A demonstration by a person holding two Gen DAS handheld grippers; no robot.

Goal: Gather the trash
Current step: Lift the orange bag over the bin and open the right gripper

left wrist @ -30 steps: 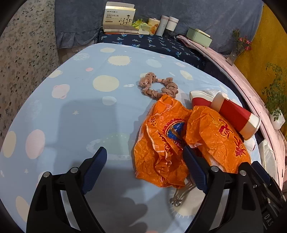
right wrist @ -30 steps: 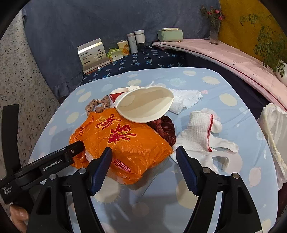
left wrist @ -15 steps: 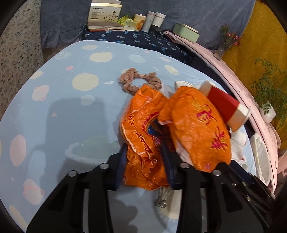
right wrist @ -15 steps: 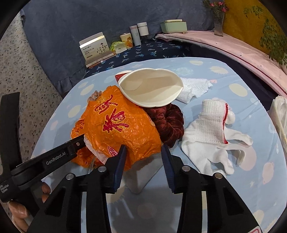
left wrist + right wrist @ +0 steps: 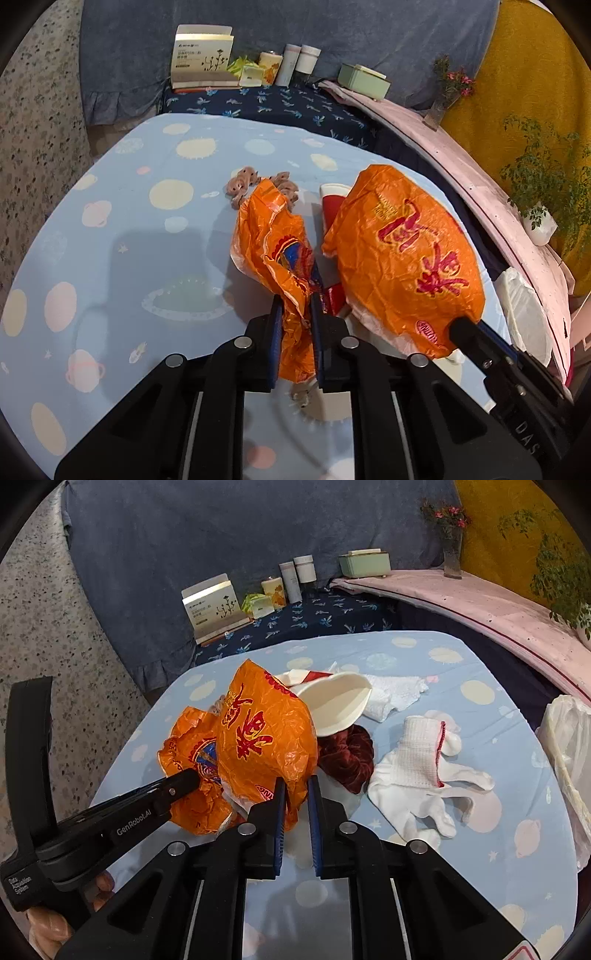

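An orange plastic bag (image 5: 402, 254) with red characters is lifted off the blue dotted tablecloth (image 5: 122, 229). My left gripper (image 5: 295, 306) is shut on the bag's left edge (image 5: 280, 258). My right gripper (image 5: 294, 786) is shut on its right lower edge (image 5: 266, 738); the bag's mouth is held apart between them. The right gripper's arm (image 5: 495, 354) shows in the left wrist view, the left gripper's arm (image 5: 122, 812) in the right wrist view. A red and white paper cup (image 5: 332, 701) lies behind the bag, partly hidden.
A dark red scrunchie (image 5: 347, 753), white gloves (image 5: 424, 775) and a white cloth (image 5: 395, 694) lie right of the bag. A pink scrunchie (image 5: 243, 181) lies behind it. A white plastic bag (image 5: 569, 746) hangs at the table's right edge. Boxes and bottles (image 5: 291, 66) stand on the far shelf.
Both grippers have closed from wide open onto the orange bag's edges and lifted it off the cloth, pulling its two sides apart.
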